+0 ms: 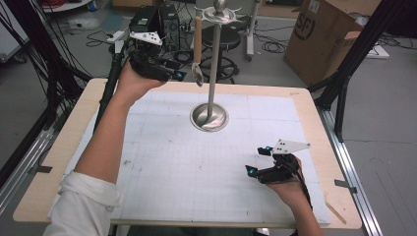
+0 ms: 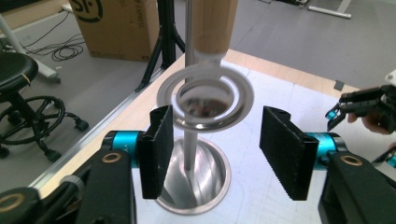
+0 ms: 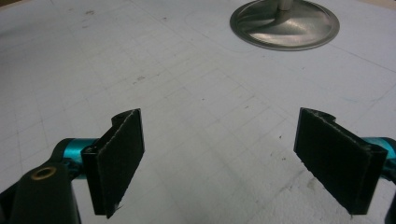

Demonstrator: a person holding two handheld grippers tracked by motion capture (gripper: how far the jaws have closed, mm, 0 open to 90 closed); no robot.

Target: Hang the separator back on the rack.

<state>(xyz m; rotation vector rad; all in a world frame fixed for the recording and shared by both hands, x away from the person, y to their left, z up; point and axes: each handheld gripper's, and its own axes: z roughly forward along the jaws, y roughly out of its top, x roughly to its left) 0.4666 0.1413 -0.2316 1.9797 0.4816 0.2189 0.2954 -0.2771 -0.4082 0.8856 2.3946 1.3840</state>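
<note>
A shiny metal spoon with a wooden handle [image 1: 197, 46] hangs from the top of a tall silver stand with a round base [image 1: 210, 117] at the far middle of the table [image 1: 305, 105]. The left gripper [image 1: 178, 74] is just beside the spoon, its tongs apart and not touching it. The right gripper [image 1: 257, 161] rests near the right edge, tongs apart with nothing between them.

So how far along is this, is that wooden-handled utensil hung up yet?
Looks done: the utensil hangs from the stand. In hand: the left gripper sits open around its metal end, pads clear. Left: drawing that gripper away. The right gripper rests open on the table.
</note>
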